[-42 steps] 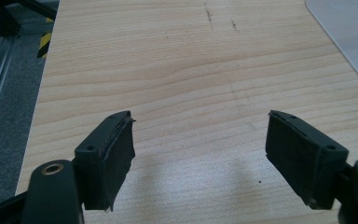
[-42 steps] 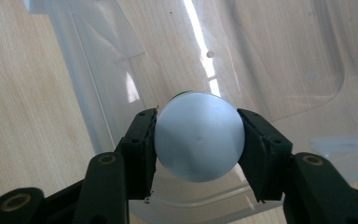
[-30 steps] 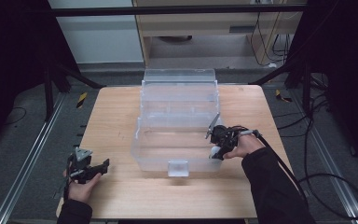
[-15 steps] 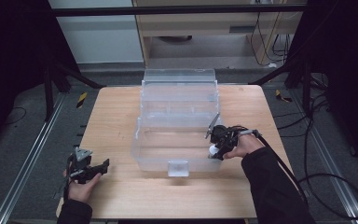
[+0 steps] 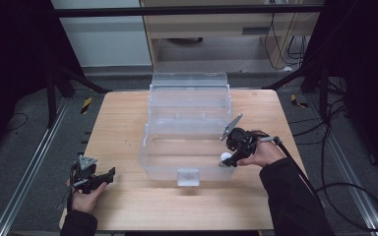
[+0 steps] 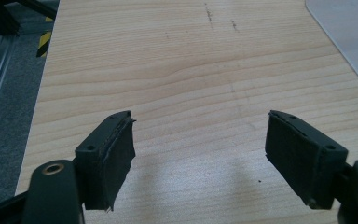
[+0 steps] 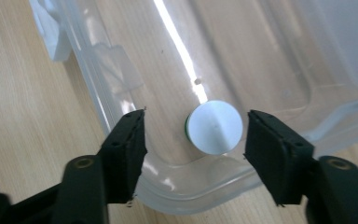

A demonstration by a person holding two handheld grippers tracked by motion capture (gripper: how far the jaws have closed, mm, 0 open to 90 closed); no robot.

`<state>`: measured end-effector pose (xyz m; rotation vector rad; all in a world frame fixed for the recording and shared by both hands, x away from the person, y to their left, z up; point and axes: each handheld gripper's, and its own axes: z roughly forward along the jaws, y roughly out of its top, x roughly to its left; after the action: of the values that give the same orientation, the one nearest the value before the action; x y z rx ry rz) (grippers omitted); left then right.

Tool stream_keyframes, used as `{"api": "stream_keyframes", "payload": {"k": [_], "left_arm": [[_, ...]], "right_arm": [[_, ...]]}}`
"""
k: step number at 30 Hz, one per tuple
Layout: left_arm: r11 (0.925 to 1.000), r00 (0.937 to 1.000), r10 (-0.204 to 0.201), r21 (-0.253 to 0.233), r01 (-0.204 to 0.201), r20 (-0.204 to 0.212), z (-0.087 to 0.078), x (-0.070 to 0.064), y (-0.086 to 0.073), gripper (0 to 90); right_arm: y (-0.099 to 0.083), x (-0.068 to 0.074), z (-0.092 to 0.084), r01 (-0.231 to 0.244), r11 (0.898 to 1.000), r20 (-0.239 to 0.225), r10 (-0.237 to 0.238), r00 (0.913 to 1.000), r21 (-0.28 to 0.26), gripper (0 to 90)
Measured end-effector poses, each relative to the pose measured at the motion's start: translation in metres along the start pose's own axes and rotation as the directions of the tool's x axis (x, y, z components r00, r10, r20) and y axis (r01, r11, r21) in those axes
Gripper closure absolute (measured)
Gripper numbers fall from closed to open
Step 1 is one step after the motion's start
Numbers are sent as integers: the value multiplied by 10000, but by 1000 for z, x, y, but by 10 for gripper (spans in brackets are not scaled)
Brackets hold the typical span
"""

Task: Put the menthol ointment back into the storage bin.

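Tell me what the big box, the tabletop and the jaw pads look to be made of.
Box: clear, glossy plastic; the table shows through its walls, and a highlight streaks it in the right gripper view.
Tabletop: light wood or wood-look laminate, matte, with visible grain lines.
Jaw pads: black, dull, slightly frayed at the edges, probably foam or rubber.

Black two-jaw tongs with grey three-cornered plate, trailing black cables, dark sleeves.

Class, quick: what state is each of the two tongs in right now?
Left tongs: open, holding nothing, above bare table.
Right tongs: open, holding nothing, jaws either side of a white disc lying in the clear box.
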<state>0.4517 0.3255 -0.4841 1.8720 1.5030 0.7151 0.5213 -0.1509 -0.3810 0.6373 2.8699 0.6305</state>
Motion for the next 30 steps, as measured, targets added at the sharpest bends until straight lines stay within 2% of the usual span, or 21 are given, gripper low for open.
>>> {"api": "stream_keyframes", "payload": {"k": [4, 7, 8, 9, 10, 12, 13, 14, 15, 16, 18, 21, 22, 23, 24, 25, 26, 27, 28, 29, 30], "left_arm": [[10000, 9999, -43, -58, 44, 148, -1, -1, 0, 255], [9999, 9996, -77, -67, 79, 267, -2, -1, 1, 282], [9999, 9996, -77, -67, 79, 267, -2, -1, 1, 294], [9999, 9995, -101, -62, 103, 308, -3, -1, 1, 294], [9999, 9992, -139, -58, 142, 370, -3, -1, 1, 326], [9997, 9990, -202, -139, 208, 395, -5, 0, 1, 366], [9996, 9990, -231, -180, 238, 383, -6, 0, 1, 394], [9996, 9990, -231, -180, 238, 383, -6, 0, 1, 418], [9992, 9984, -314, -230, 325, 471, -8, 2, 2, 461], [9992, 9984, -314, -230, 325, 471, -8, 2, 2, 480], [9992, 9975, -338, -172, 349, 616, -10, 2, 2, 528], [9993, 9974, -357, -110, 365, 629, -10, 2, 2, 580], [9993, 9973, -354, -105, 362, 644, -10, 2, 2, 580], [9993, 9976, -364, -105, 371, 598, -11, 2, 3, 591], [9992, 9975, -377, -108, 384, 589, -11, 2, 3, 591], [9992, 9976, -388, -116, 395, 576, -11, 2, 3, 592], [9992, 9976, -388, -116, 395, 576, -11, 2, 3, 587], [9992, 9983, -365, -123, 371, 461, -11, 3, 2, 573], [9992, 9985, -383, -133, 389, 397, -11, 3, 2, 560], [9991, 9988, -392, -149, 396, 300, -11, 3, 2, 541], [9991, 9988, -392, -149, 396, 300, -11, 3, 2, 526]], "right_arm": [[-10, 5, -18, -234, 9928, 300, 271, 9992, -1175, 291], [-21, 8, -29, -620, 9749, 549, 753, 9956, -2138, 237], [-21, 8, -29, -620, 9749, 549, 753, 9956, -2138, 237], [-26, 10, -34, -830, 9611, 761, 1065, 9914, -2636, 227], [-38, 13, -43, -1232, 9268, 1067, 1711, 9795, -3549, 226], [-47, 16, -47, -1576, 9003, 1048, 2171, 9705, -4058, 226], [-55, 17, -49, -1847, 8776, 1035, 2546, 9615, -4423, 226], [-55, 17, -49, -1847, 8776, 1035, 2546, 9615, -4423, 226], [-68, 20, -50, -2237, 8475, 1070, 3101, 9447, -4813, 225], [-74, 21, -49, -2344, 8379, 1140, 3293, 9373, -4930, 223], [-90, 22, -46, -2676, 8034, 1231, 3861, 9142, -5319, 220], [-113, 20, -40, -3091, 7664, 1314, 4524, 8821, -5631, 206], [-113, 20, -40, -3091, 7664, 1314, 4524, 8821, -5631, 206], [-128, 17, -36, -3525, 7233, 1193, 5124, 8504, -5937, 201], [-136, 16, -33, -3656, 7020, 1188, 5381, 8345, -6112, 199], [-141, 14, -31, -3726, 6925, 1223, 5527, 8244, -6178, 198], [-141, 14, -31, -3726, 6925, 1223, 5527, 8244, -6178, 198], [-156, 10, -23, -4078, 6773, 1278, 5938, 7944, -6124, 196], [-161, 8, -21, -4085, 6725, 1370, 6031, 7858, -6172, 198], [-167, 7, -18, -4120, 6591, 1456, 6206, 7705, -6292, 194], [-172, 6, -14, -4222, 6554, 1470, 6311, 7617, -6263, 190]]}}
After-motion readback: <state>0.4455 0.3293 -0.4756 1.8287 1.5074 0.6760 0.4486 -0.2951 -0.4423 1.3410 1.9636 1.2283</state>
